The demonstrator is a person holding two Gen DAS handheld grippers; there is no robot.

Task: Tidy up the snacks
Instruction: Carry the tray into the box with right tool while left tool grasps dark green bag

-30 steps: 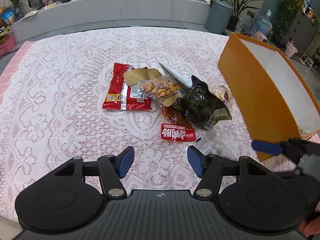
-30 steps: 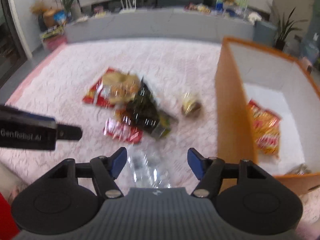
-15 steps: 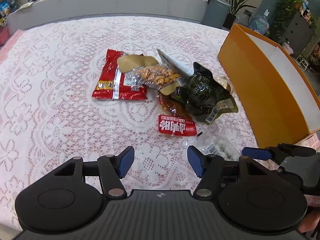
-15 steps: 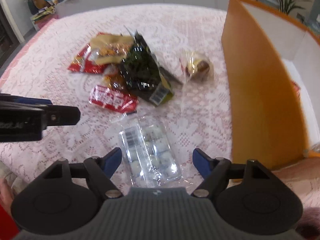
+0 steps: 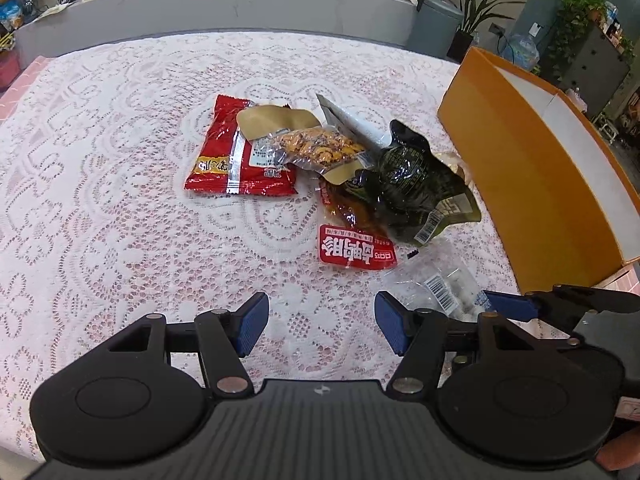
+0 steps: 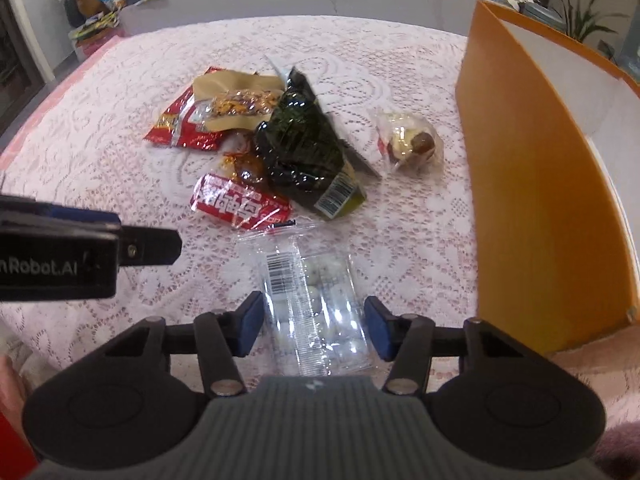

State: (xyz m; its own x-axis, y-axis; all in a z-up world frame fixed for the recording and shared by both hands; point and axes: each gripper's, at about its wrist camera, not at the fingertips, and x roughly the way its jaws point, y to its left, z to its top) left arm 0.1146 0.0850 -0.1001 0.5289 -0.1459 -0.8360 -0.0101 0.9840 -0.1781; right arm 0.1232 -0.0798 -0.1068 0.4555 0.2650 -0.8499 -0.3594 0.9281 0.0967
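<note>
Snack packs lie in a heap on the lace cloth: a red bag, a tan pouch of nuts, a dark green bag, a small red packet and a clear pack of white candies. A wrapped bun lies near the orange box. My right gripper is open, its blue pads on either side of the clear pack. My left gripper is open and empty over bare cloth, short of the heap.
The orange box with white inside stands at the right edge of the table. The left gripper shows in the right wrist view at the left. A grey counter runs behind the table.
My right gripper has come down and forward, so its pads now flank the clear candy pack. The left gripper has drifted slightly and stays open.
</note>
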